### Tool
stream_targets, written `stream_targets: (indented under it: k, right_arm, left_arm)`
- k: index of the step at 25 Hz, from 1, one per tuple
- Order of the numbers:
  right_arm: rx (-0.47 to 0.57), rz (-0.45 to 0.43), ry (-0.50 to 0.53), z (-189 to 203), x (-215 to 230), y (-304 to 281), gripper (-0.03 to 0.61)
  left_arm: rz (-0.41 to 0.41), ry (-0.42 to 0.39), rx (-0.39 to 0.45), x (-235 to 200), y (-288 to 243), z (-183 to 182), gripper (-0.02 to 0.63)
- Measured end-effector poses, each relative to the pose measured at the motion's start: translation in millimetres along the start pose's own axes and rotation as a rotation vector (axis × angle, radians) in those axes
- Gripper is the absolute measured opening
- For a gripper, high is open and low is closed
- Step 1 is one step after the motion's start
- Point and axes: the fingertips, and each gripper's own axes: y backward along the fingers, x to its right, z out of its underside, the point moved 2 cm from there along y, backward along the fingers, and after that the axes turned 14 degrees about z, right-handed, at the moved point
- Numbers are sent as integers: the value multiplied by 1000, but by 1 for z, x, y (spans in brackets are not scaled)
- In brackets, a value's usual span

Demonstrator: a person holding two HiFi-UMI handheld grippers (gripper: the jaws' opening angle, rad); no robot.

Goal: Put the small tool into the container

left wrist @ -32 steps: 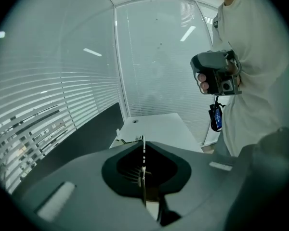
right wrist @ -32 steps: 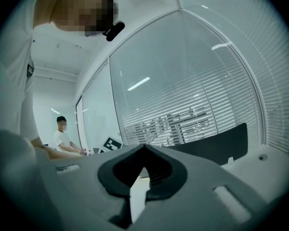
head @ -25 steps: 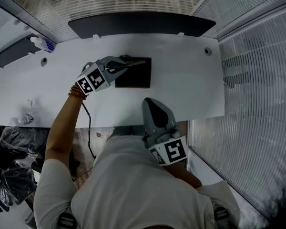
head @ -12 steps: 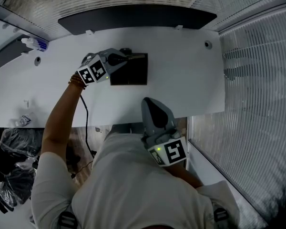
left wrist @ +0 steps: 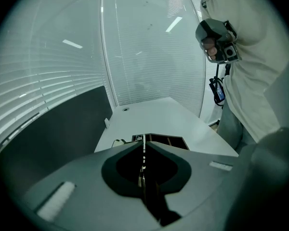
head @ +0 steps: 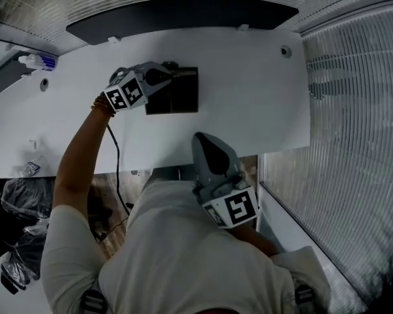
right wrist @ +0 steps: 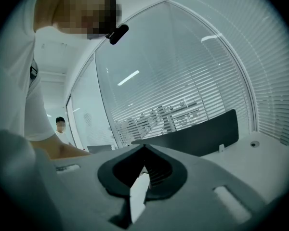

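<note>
Head view: left gripper is hanging over the top-left corner of the black container on the white table. Its jaws are pressed together and pinching the small tool, a thin pale sliver sticking out past the tips along the container's far edge. Left gripper view is agreeing: jaws are clamping a slim strip with no gap either side, and the container's divided compartments are sitting just beyond the tips.

Progress, my read: pickup is done, carry is about done, drop is not. Tool is sitting in the jaws above the container, not in it. Left to do: bring the tip down inside one compartment, spread the jaws, pull clear.

Container: shallow dark tray, with dividers splitting it into at least two or three cells. Cells are looking dark and bare from both views, but they're too shadowed to be sure nothing small is lying inside. A small whitish thing is sitting on the table just beside the container's far-left corner; can't tell what it is.

Right gripper is idling at the table's near edge, close to the person's body and well apart from the container. Its own view is showing jaws pressed together with nothing pinched
</note>
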Motion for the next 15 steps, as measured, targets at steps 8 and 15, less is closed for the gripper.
stream_targets:
  k: [8, 15]
  right_arm:
    - [-20, 5, -8, 6, 4, -6, -2]
    - [-31, 6, -6, 6, 6, -11, -2]
  left_arm:
    - [31, 9, 8, -2, -9, 9, 11]
    - [51, 12, 10, -4, -16, 16, 11]
